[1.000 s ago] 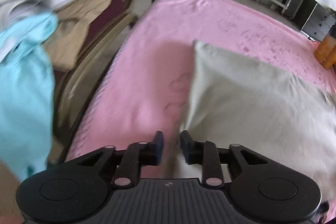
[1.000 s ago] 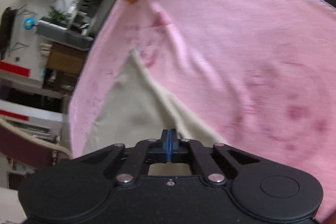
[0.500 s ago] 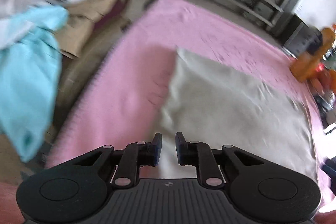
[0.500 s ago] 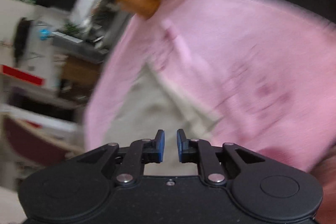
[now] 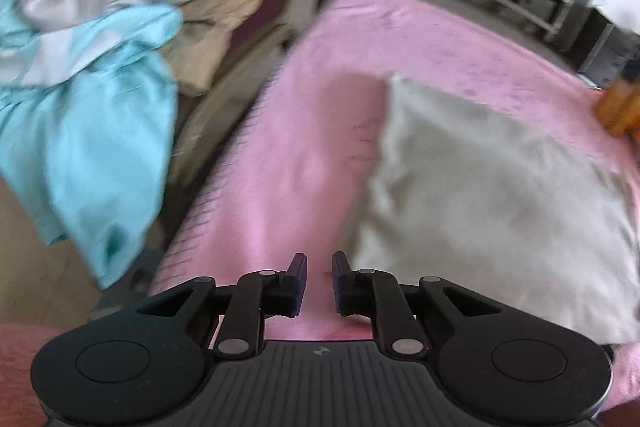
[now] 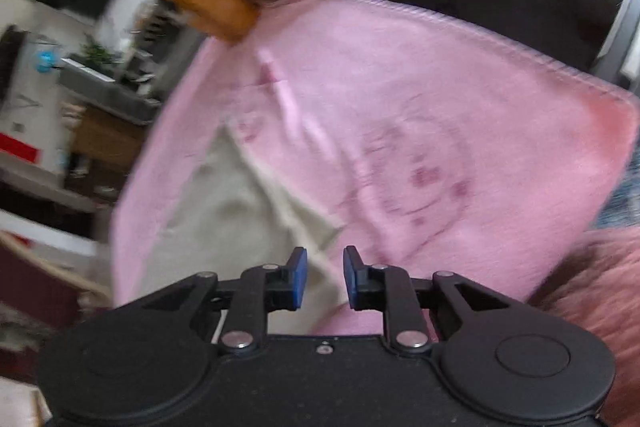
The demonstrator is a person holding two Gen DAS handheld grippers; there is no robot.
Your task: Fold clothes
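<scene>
Right wrist view, cream cloth point(image 6: 224, 211) under opening right gripper point(image 6: 325, 277), unheld

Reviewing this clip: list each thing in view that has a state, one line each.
Cream cloth: folded, flat on the pink blanket, released.
Clothes pile: unfolded, heaped beside the blanket.
Left tool: slightly open, empty.
Right tool: opening, nothing gripped.

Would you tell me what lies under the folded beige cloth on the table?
The folded beige cloth lies flat on the pink blanket, which shows on every side of it. Whatever is beneath the blanket, and between the cloth's layers, is covered.
</scene>
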